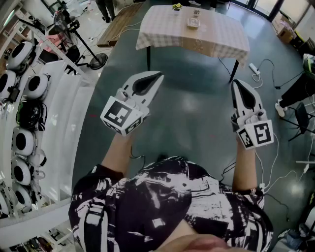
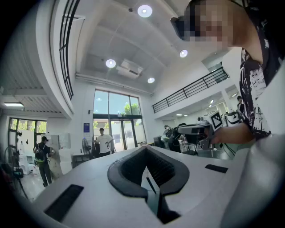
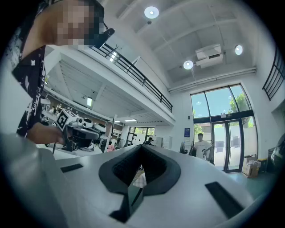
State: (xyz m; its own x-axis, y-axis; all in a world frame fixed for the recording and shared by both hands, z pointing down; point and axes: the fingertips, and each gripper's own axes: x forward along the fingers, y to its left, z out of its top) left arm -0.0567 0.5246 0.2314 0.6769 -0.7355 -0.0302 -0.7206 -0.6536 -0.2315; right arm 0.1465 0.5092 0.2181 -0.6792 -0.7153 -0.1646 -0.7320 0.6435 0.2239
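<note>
Two grippers hang in the air over the dark floor point(image 1: 192, 106), and neither one holds anything. My left gripper point(image 1: 156, 75) slants up and to the right, with its marker cube point(image 1: 123, 115) nearest my body. In the left gripper view its dark pads point(image 2: 129, 169) are pressed together at the tips, and nothing sits between them. My right gripper point(image 1: 235, 82) points almost straight ahead. In the right gripper view its fingers point(image 3: 119, 171) are also closed tip to tip and empty. The two are well apart from each other, one on each side of me.

Ahead of both, and touched by neither, stands the table point(image 1: 216, 37) under a checked cloth. A small flat tan piece point(image 1: 193, 22) lies near the middle of its far half, and something yellow-green point(image 1: 176, 6) sits at the far edge, too small for me to make out. Off to my left a standing fan point(image 1: 91, 58) rests on the floor beside white racks of round white housings point(image 1: 23, 142). A power strip point(image 1: 254, 68) lies on the floor just right of the table.
</note>
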